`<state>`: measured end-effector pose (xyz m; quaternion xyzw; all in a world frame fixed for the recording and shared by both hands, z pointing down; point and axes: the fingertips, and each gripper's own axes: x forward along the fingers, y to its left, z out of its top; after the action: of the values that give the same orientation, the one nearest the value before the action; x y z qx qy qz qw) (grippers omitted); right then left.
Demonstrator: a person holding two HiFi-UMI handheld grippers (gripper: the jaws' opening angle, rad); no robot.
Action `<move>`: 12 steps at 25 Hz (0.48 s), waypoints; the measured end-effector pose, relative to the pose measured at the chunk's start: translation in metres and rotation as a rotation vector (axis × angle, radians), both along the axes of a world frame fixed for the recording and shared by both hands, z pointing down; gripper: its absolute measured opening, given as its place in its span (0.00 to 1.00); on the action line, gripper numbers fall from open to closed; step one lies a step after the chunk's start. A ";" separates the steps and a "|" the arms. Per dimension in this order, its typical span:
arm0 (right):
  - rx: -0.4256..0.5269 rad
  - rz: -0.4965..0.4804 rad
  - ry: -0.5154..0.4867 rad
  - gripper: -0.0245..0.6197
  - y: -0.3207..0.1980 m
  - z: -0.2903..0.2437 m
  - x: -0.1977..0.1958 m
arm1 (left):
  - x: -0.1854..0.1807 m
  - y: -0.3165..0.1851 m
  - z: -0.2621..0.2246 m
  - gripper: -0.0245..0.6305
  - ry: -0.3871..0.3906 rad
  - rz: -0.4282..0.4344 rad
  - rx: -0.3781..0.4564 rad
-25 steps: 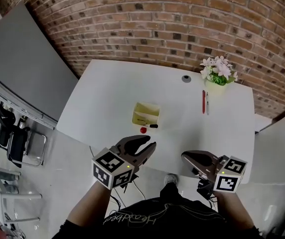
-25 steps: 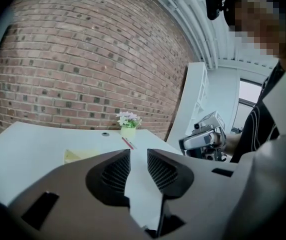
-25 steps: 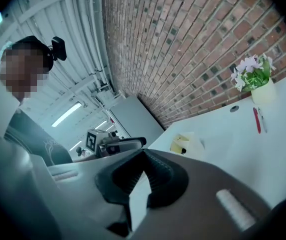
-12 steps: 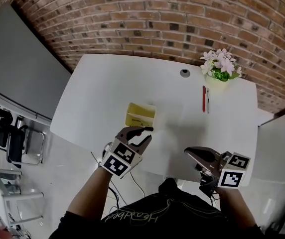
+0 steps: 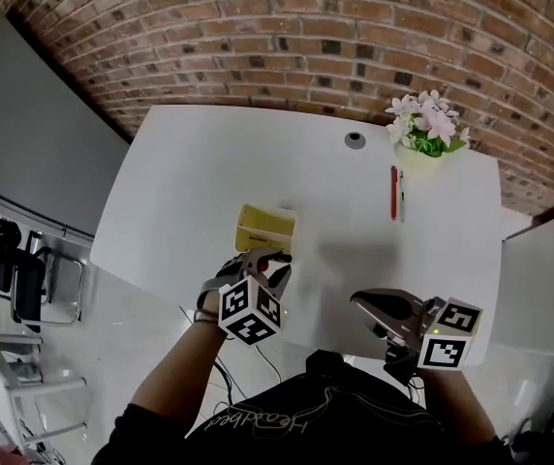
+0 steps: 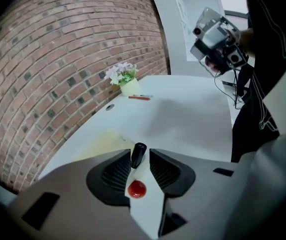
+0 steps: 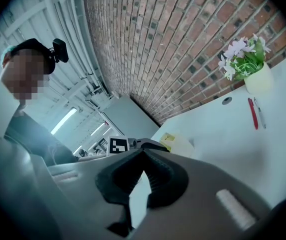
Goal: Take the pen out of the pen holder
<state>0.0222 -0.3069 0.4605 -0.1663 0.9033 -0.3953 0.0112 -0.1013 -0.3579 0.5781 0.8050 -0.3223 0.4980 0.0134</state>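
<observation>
A yellow pen holder lies on the white table near its front edge. Just in front of it my left gripper points steeply down. In the left gripper view a pen with a black end and a red end lies between the jaws of the left gripper. These jaws are opening, with a gap showing on each side of the pen. My right gripper hovers off the table's front edge to the right, its tips together and nothing in them.
A red pen and a thinner pen lie at the back right, beside a pale pot of flowers. A round cable hole sits near the brick wall. Chairs stand on the floor to the left.
My left gripper has dropped down and forward to the pen by the holder and rolled over, so its marker cube now faces up. The right gripper has drifted slightly.
</observation>
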 end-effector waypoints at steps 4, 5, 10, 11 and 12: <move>-0.023 0.006 -0.007 0.04 -0.002 0.004 0.004 | 0.001 -0.003 0.005 0.21 -0.057 0.039 0.015; -0.029 0.010 -0.008 0.04 -0.002 0.005 0.005 | 0.001 -0.003 0.006 0.21 -0.068 0.051 0.019; -0.047 0.021 -0.007 0.04 -0.001 0.011 0.007 | 0.001 -0.004 0.005 0.19 -0.071 0.073 0.001; -0.050 0.022 -0.008 0.04 -0.001 0.012 0.007 | 0.001 -0.004 0.005 0.19 -0.068 0.073 -0.004; -0.052 0.023 -0.008 0.04 0.000 0.013 0.007 | 0.001 -0.004 0.005 0.18 -0.067 0.075 -0.007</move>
<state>0.0291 -0.3072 0.4738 -0.1753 0.8907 -0.4191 0.0152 -0.1004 -0.3618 0.5827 0.7994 -0.2903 0.5259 -0.0132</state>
